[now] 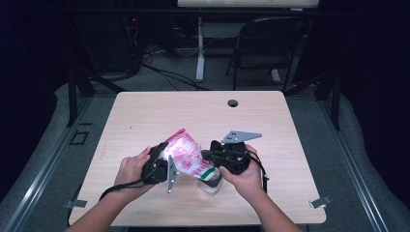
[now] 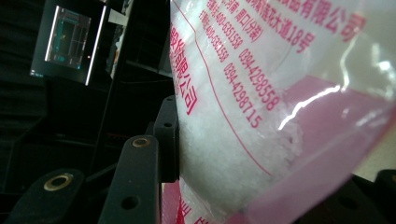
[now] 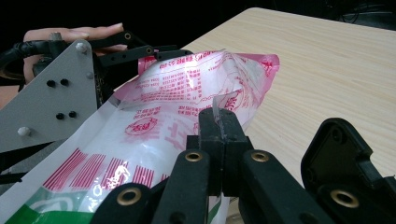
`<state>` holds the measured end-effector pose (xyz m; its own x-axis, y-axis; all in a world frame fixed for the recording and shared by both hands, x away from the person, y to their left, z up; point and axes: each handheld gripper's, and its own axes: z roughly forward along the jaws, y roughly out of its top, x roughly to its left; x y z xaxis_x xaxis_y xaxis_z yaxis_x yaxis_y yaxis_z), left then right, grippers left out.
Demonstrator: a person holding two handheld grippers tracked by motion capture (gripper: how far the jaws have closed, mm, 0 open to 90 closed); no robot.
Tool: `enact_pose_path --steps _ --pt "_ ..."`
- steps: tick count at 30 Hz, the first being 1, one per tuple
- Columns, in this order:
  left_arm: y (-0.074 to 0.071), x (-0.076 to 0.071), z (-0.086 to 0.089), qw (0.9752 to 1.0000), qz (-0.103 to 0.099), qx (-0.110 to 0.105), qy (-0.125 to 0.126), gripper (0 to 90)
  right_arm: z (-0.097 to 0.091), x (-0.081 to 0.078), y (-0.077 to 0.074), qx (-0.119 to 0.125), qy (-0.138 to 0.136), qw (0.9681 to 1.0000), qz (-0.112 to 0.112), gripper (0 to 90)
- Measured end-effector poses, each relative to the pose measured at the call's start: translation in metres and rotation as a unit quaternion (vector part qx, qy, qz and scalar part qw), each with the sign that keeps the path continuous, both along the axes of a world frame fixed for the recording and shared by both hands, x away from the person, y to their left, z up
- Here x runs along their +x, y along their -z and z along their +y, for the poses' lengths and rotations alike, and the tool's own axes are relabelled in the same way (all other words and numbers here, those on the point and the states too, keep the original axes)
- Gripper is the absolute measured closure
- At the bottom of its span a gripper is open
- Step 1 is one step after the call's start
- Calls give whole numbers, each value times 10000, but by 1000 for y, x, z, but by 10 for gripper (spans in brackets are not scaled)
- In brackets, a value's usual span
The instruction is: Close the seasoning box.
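A pale wooden desk [image 1: 145, 116] stands in a dark room, a folding chair [image 1: 270, 43] behind its far edge. Near the front edge, the left gripper [image 1: 162, 162] clamps the printed bag [image 1: 186, 154], and the right gripper [image 3: 219, 123] is closed on a corner of its film. The bag's lower end is hidden behind the hands.

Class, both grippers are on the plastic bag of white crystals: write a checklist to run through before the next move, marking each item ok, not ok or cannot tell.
1. Left gripper holds the plastic bag: ok, a jaw presses its side.
2. Right gripper shut on the bag's edge: ok, jaws pinch the film.
3. Bag lifted off the table: cannot tell, its lower end is near the surface.
4. Bag sealed: cannot tell.
5. Spilled crystals on the table: ok, none seen.
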<state>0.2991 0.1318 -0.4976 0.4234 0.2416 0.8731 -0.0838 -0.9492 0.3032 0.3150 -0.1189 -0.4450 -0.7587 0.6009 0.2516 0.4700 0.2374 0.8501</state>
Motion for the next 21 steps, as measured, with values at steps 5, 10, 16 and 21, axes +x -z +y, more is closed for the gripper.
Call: enact_pose_path --steps 5,10,16,21 --pt "-2 1 0 9999 -33 127 45 621 1 0 0 3 -2 10000 -9 900" --pt "-4 1 0 9997 -74 212 83 624 0 -1 1 1 -18 10000 -3 900" --pt "-3 0 0 9994 -197 286 90 625 0 -1 1 15 -20 10000 -1 900" --pt "-3 0 -1 9982 -351 459 132 626 0 -1 3 -3 -17 10000 7 900"
